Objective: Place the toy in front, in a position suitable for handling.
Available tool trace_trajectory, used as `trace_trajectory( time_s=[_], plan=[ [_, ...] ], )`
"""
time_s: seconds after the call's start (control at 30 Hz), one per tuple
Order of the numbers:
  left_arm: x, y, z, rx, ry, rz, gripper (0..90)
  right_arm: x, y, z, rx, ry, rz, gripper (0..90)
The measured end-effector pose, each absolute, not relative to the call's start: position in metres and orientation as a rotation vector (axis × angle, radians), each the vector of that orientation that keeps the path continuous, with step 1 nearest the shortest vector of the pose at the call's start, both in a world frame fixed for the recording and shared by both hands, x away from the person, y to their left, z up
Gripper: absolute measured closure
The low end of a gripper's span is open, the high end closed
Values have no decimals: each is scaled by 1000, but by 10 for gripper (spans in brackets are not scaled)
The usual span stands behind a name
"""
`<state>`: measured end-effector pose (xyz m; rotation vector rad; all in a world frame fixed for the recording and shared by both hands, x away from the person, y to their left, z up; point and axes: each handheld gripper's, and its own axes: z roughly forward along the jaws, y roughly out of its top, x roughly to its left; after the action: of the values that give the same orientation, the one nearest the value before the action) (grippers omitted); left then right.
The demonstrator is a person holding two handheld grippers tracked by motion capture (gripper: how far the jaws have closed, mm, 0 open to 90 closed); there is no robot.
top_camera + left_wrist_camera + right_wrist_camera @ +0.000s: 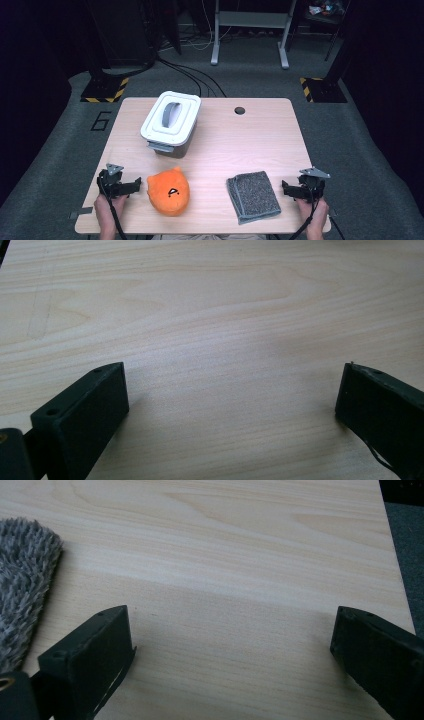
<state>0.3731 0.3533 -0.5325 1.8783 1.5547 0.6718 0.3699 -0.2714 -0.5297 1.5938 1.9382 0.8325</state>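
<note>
Table (pixel 250 145): light wood, rectangular, with a round hole near the far edge. Bin (pixel 170 123): white lid with grey handle, closed, standing on the far left part of the table. Cloth (pixel 253 196): grey, folded, lying flat near the front edge, right of centre. Plush (pixel 169 192): orange, lying near the front edge, left of centre.

Left gripper (pixel 131 186): resting at the front left, just beside the plush, not touching it; jaws spread wide over bare wood. Right gripper (pixel 288 189): at the front right, near the cloth; jaws spread wide, nothing between them.
</note>
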Motion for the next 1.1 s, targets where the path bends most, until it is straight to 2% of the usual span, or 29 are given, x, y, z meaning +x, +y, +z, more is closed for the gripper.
trace_trajectory(
  time_s=[1.1],
  plan=[
    [373, 353, -532, 1876, 1559, 671, 5, 371, -272, -530, 1582, 1948, 836, 23]
  ],
)
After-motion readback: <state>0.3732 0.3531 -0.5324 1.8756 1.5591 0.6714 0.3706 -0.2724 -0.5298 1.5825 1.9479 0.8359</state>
